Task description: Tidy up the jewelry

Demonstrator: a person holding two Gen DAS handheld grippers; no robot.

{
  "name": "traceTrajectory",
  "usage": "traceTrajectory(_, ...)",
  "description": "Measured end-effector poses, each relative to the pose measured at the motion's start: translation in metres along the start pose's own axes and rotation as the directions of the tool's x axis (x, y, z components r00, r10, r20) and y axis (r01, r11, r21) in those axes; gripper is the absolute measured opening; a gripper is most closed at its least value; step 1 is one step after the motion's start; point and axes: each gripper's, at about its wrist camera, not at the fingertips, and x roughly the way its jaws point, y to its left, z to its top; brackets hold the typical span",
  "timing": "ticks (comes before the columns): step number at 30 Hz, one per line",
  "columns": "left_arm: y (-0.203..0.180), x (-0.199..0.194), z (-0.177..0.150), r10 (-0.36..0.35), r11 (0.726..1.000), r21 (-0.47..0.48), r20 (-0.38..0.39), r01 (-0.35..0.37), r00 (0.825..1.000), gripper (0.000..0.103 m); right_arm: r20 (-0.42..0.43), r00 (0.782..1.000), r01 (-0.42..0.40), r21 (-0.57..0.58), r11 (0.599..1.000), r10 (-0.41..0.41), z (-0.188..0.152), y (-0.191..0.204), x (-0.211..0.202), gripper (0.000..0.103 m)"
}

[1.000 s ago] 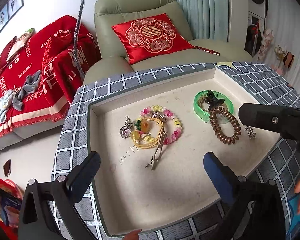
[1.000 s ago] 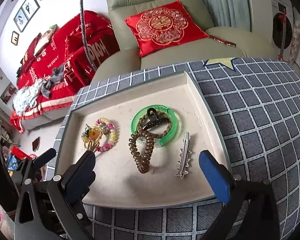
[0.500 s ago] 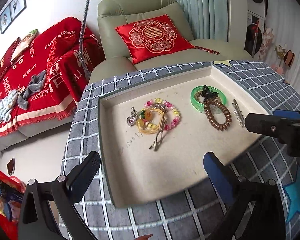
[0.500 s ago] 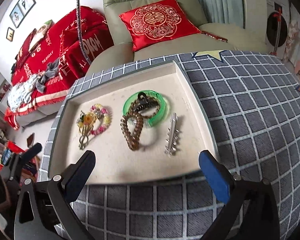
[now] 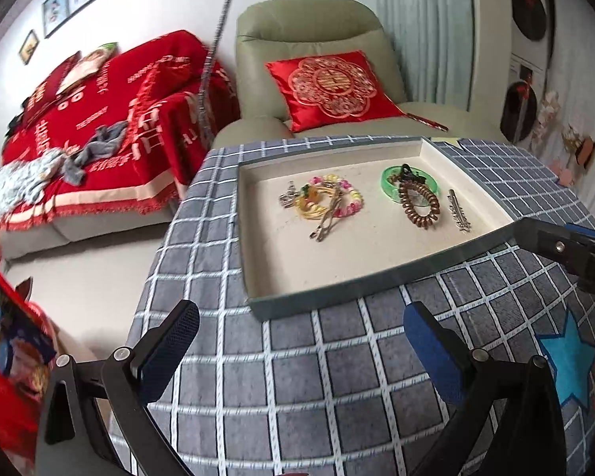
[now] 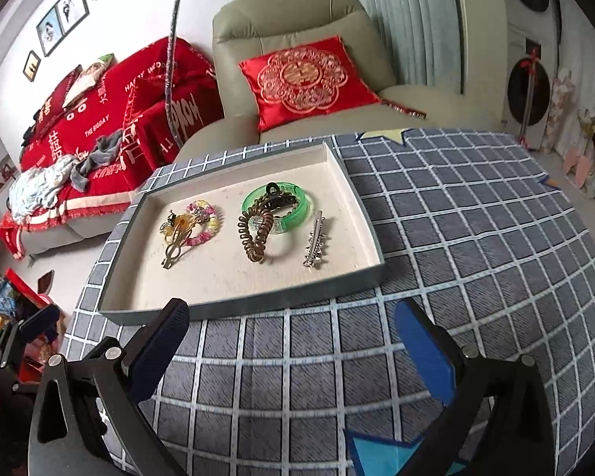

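- While both grippers hang over the grey checked tablecloth (image 6: 476, 238) in front of the tray, neither is holding anything: left gripper (image 5: 301, 341) has its fingers wide apart, right gripper (image 6: 293, 337) same deal.
- Next up is the shallow grey tray (image 6: 234, 309) with a cream inside, and all the jewelry sits in it.
- Left side of the tray: a pink and yellow beaded bracelet (image 6: 208, 222) tangled with a yellow tie, a charm and a brass clip (image 6: 174, 252) lying across it.
- Right side: brown spiral hair tie (image 6: 254, 236) overlapping a green bangle (image 6: 297, 214), black claw clip (image 6: 279, 198) on top of the bangle.
- A silver toothed hair clip (image 6: 315, 244) lies just right of those, apart.
- Behind the table there's a beige armchair (image 6: 297, 12) with a red cushion (image 6: 303, 79).
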Motion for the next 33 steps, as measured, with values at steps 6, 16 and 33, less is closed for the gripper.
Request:
traceTrajectory(6, 0.009, -0.012, -0.012, 0.021, 0.998, -0.067, 0.024, -0.019, 0.999, 0.103, 0.063, 0.998, 0.022, -0.063, 0.998, -0.018, -0.015, 0.013, -0.019, 0.103)
traceTrajectory(16, 0.009, -0.024, -0.018, 0.060, 0.995, -0.087, 0.066, -0.054, 0.996, 0.103, 0.097, 0.995, 0.049, -0.109, 0.993, -0.038, -0.030, 0.024, -0.023, 0.103)
traceTrajectory(33, 0.006, -0.029, -0.020, 0.064, 0.995, -0.083, 0.072, -0.058, 0.995, 0.103, 0.102, 0.994, 0.061, -0.123, 0.991, -0.048, -0.031, 0.025, -0.026, 0.103)
